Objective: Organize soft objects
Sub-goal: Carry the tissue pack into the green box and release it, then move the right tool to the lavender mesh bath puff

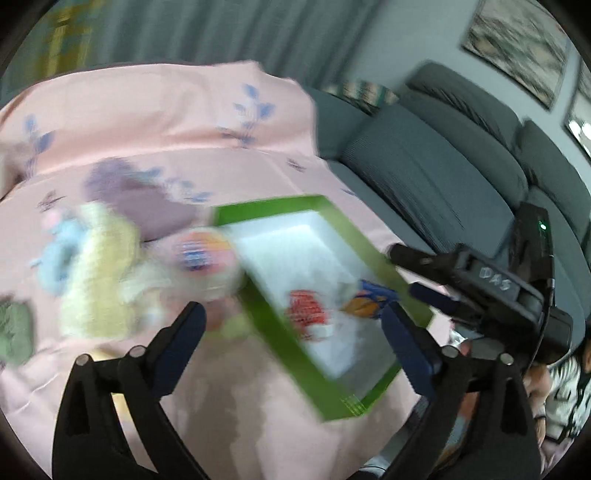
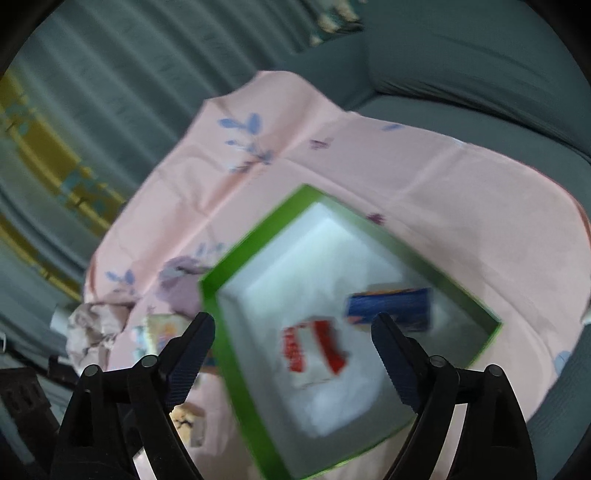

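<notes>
A green box with a white inside point(image 1: 280, 332) point(image 2: 236, 362) lies on a pink floral cloth point(image 1: 184, 122) point(image 2: 424, 192). In it lie a red-and-white packet point(image 1: 308, 314) point(image 2: 314, 350) and a blue-and-orange packet point(image 1: 369, 299) point(image 2: 388, 304). My left gripper point(image 1: 291, 314) is open and empty above the box's near-left rim. My right gripper point(image 2: 291, 321) is open and empty above the box; it also shows in the left wrist view point(image 1: 436, 291). Left of the box lie blurred soft things: a yellow one point(image 1: 99, 273), a light blue one point(image 1: 59, 251), a mauve one point(image 1: 140, 199) and a round pink-and-orange one point(image 1: 203, 251).
A grey sofa point(image 1: 461, 166) runs along the right, grey curtains point(image 1: 221, 29) hang behind. A crumpled pale cloth point(image 2: 96, 332) and small packets point(image 2: 162, 328) lie left of the box. A green soft thing point(image 1: 14, 332) lies at the far left.
</notes>
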The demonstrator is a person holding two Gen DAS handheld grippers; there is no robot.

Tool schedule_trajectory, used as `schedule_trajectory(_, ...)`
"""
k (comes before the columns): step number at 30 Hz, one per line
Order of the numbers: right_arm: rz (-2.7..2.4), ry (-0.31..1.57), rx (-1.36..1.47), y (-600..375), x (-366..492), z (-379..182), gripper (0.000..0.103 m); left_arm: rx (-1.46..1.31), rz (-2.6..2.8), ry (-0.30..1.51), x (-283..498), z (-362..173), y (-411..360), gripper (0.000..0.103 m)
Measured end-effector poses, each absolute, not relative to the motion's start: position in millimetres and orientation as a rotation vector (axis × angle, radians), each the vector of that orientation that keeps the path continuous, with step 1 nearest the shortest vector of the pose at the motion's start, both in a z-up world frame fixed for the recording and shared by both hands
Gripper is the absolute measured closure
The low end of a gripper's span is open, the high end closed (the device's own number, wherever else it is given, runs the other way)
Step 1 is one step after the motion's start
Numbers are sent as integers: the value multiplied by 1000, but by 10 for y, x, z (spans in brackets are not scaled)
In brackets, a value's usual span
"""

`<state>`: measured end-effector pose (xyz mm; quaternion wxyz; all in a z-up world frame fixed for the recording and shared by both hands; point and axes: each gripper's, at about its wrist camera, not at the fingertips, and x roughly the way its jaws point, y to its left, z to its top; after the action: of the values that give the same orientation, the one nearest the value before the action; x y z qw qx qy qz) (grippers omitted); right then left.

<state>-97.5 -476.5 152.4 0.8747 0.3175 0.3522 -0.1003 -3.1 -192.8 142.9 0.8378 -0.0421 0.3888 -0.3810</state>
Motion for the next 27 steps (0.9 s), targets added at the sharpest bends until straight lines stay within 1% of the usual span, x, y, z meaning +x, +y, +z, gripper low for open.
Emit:
schedule_trajectory(7, -67, 744, 595, -4208, -789, 1667, 15, -189, -481, 837, 162, 1309, -603, 2)
schedule_trajectory(11, -13, 784, 550, -3761, -588, 1781, 15, -257, -330, 857, 288, 1048, 47, 1)
schedule_trajectory(14, 51, 815, 555, -3459, -289, 1903, 15, -345, -264, 865, 353, 831, 338, 2)
schedule_trajectory(16, 84, 881, 556, -3233, 51, 1941, 15, -407, -232, 899, 401, 666, 469, 2)
schedule_trajectory(18, 68, 944, 551, -3013, 474, 1948, 15, -423, -219, 928, 416, 623, 468, 2)
schedule_trajectory(22, -88, 1098, 505, -2644, 1339, 1687, 15, -430, -221, 909, 432, 677, 560, 2)
schedule_trajectory(27, -290, 1230, 414, -2471, 2218, 1004, 15, -491, -239, 918, 473, 679, 707, 2)
